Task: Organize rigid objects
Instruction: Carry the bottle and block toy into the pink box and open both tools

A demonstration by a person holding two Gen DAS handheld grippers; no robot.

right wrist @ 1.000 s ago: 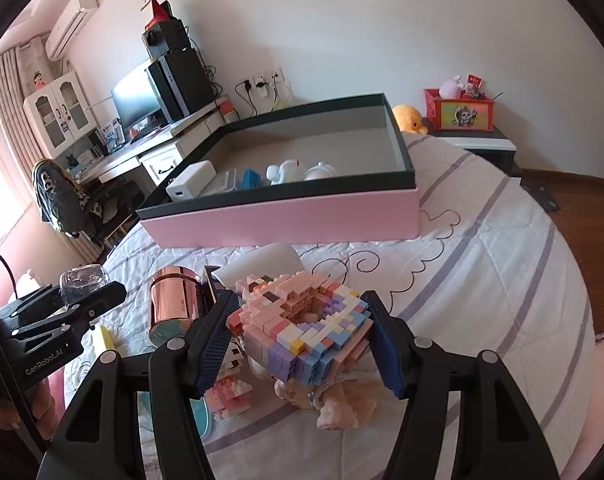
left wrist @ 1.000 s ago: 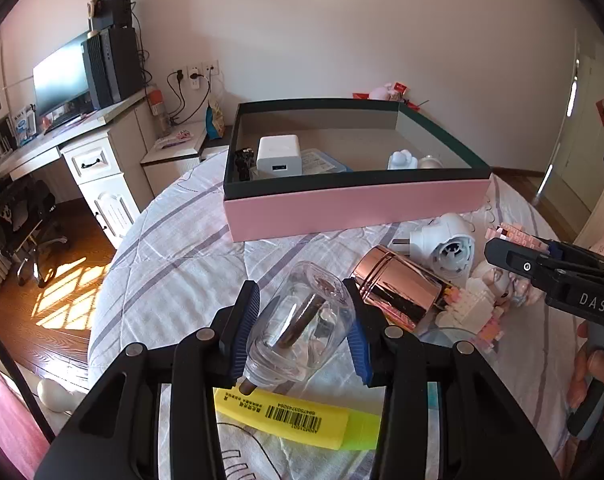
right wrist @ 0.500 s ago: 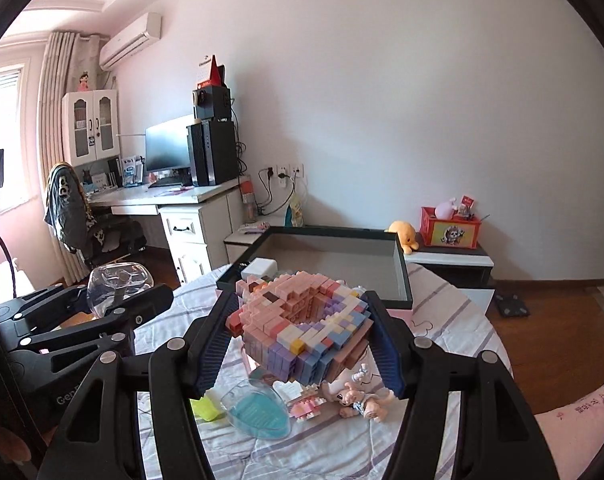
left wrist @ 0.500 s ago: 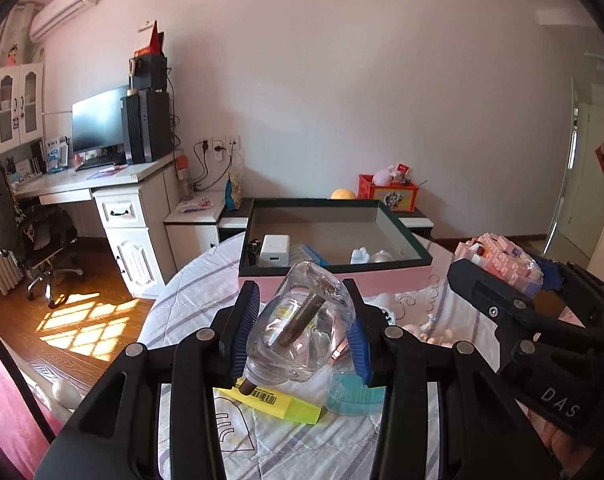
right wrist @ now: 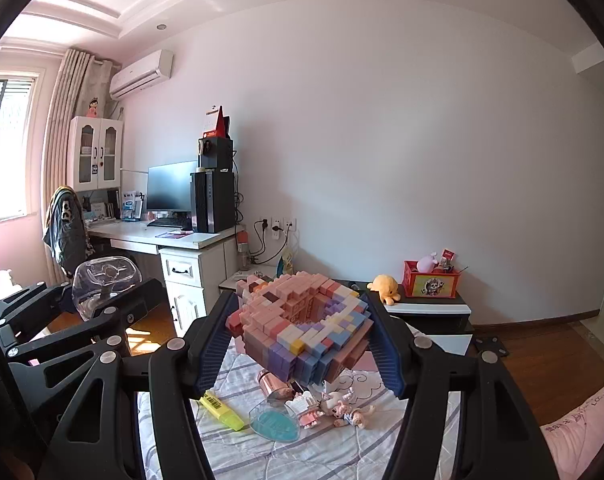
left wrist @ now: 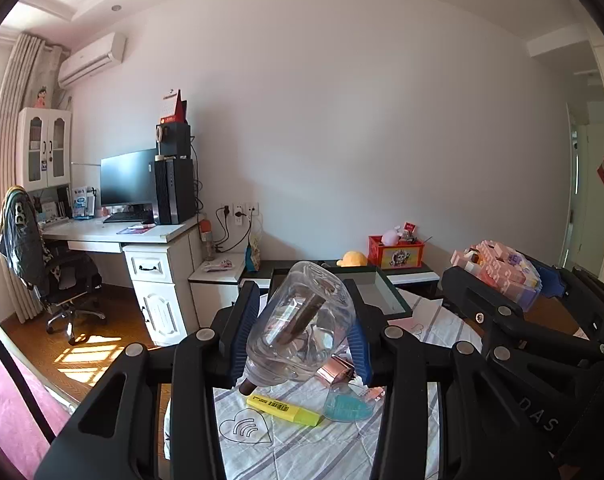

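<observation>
My left gripper (left wrist: pixel 302 336) is shut on a clear glass bottle (left wrist: pixel 299 330) with a brown tube inside, held high above the bed. My right gripper (right wrist: pixel 299 336) is shut on a pastel block model (right wrist: pixel 302 326) with a square hole in its top. Each gripper also shows in the other view: the bottle (right wrist: pixel 103 284) at left, the block model (left wrist: pixel 498 272) at right. The pink box with a dark green rim (left wrist: pixel 386 288) lies beyond and below, mostly hidden behind the bottle. On the bed sheet lie a yellow highlighter (right wrist: pixel 221 410), a teal heart-shaped case (right wrist: pixel 275 424) and a rose-gold cylinder (right wrist: pixel 275 386).
Small block figures and a doll (right wrist: pixel 342 406) lie on the striped sheet (right wrist: pixel 322 452). A white desk (left wrist: pixel 141 240) with monitor and computer tower stands at left, an office chair (left wrist: pixel 61 280) beside it. A low cabinet holds a red toy box (left wrist: pixel 396 252) and a yellow plush (right wrist: pixel 386 286).
Both grippers have risen well above the bed with their loads and tilted up toward level. The pink box and bed items have dropped low in both views, and wall and ceiling fill them.
</observation>
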